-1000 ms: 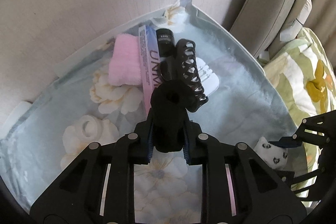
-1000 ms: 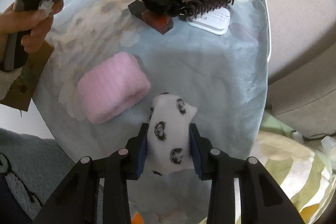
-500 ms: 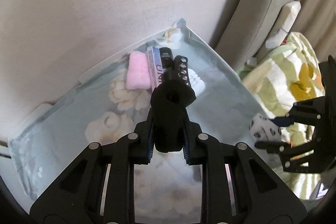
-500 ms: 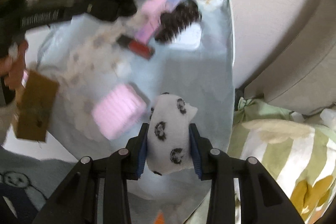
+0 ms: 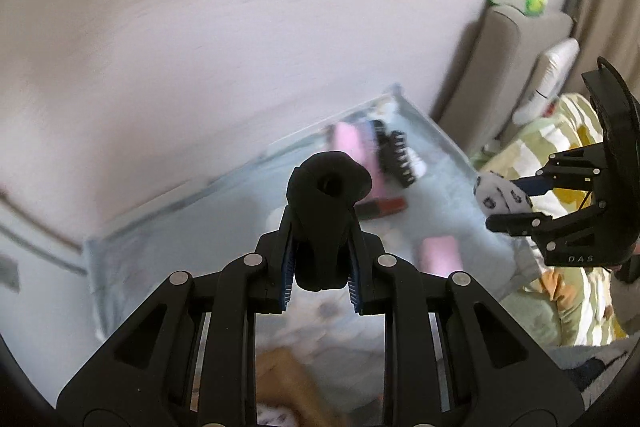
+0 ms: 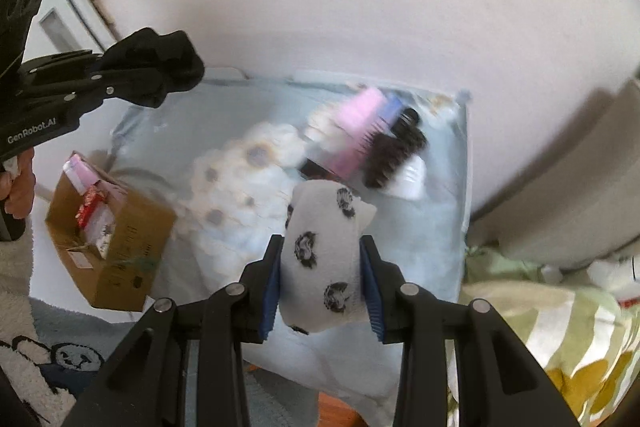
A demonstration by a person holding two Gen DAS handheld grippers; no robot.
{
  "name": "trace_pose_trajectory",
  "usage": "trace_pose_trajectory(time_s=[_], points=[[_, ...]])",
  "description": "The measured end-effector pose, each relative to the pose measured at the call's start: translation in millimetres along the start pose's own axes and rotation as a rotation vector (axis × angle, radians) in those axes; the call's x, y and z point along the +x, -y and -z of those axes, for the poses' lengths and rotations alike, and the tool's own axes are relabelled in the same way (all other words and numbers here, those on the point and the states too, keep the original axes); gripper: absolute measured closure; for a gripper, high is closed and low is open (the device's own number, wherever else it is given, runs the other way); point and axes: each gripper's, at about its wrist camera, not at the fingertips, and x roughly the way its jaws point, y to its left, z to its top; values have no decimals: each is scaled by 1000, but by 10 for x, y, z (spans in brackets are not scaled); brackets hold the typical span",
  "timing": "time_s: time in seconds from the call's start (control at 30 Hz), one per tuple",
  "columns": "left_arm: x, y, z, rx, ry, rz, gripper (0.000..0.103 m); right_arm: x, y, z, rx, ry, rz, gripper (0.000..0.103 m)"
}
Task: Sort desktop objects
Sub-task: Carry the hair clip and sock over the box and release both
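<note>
My left gripper (image 5: 320, 281) is shut on a rolled black sock (image 5: 324, 211) and holds it high above the floral cloth (image 5: 200, 227). It shows in the right wrist view too (image 6: 160, 71). My right gripper (image 6: 320, 291) is shut on a rolled white sock with black spots (image 6: 320, 259), also lifted; it shows at the right of the left wrist view (image 5: 498, 193). On the cloth lie a black claw hair clip (image 5: 400, 159), a pink roll (image 5: 438, 255), a pink towel (image 6: 360, 119) and a red-black stick (image 5: 380, 207).
A brown cardboard box (image 6: 116, 243) with small packets inside stands at the cloth's left edge. A wall rises behind the cloth. A grey cushion (image 5: 500, 67) and a green-yellow patterned blanket (image 6: 560, 327) lie to the right. A cartoon rug (image 6: 52, 359) is at lower left.
Both grippers have risen well above the cloth, each still holding its sock. The objects on the cloth now look smaller and farther off, and the cardboard box has come into view.
</note>
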Motion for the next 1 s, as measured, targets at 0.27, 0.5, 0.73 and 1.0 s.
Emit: trace_pose_trajectory(time_s=[0.27,0.5,0.73,1.0], points=[[-408,-799,575,-195,-9,-101,84,90,-671,-296,-125,0,-79,69],[-689,-1356,1224,-311,-47,-253,84,172,-1385,-479,-261,-3,-152,69],[-805,-1731,1774,-439,-108,-295,84,427,-2097,-498,-386,-54,-241,69],[-590,-1910,2270,-493,-225,-256,84,807,-2730,-355,-488,-164,-293,69]])
